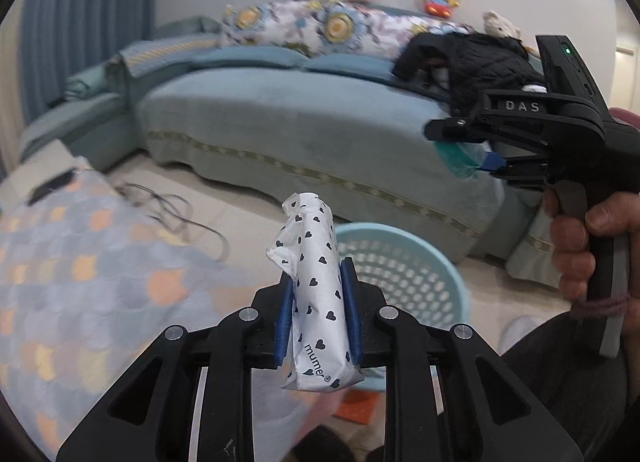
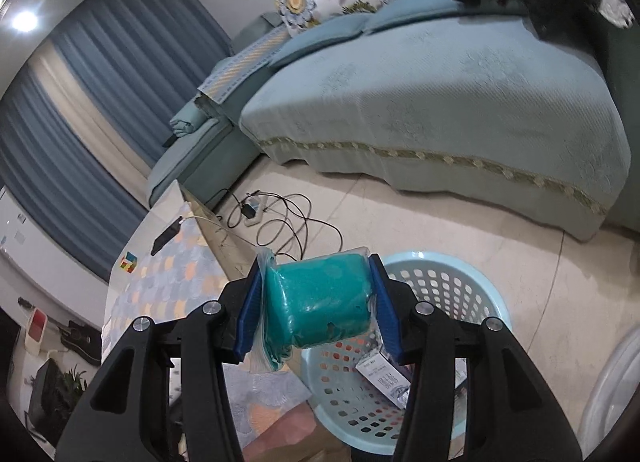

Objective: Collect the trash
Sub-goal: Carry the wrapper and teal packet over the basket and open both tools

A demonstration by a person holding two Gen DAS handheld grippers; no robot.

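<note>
My left gripper (image 1: 318, 282) is shut on a white packet with black hearts (image 1: 314, 286) and holds it upright above the near rim of a light blue perforated basket (image 1: 404, 262) on the floor. My right gripper (image 2: 320, 262) is shut on a teal bundle in clear plastic wrap (image 2: 320, 304) and holds it over the left rim of the same basket (image 2: 448, 286). A white printed carton (image 2: 382, 376) lies inside the basket. The right gripper (image 1: 472, 146) also shows in the left wrist view, up at the right, with the teal bundle (image 1: 456, 160) between its fingers.
A table with a patterned scale-print cloth (image 1: 72, 262) stands at the left, also in the right wrist view (image 2: 168, 282). A teal sofa (image 2: 440, 94) with cushions and a black jacket (image 1: 472, 62) fills the back. Cables and a power strip (image 2: 256, 210) lie on the tiled floor.
</note>
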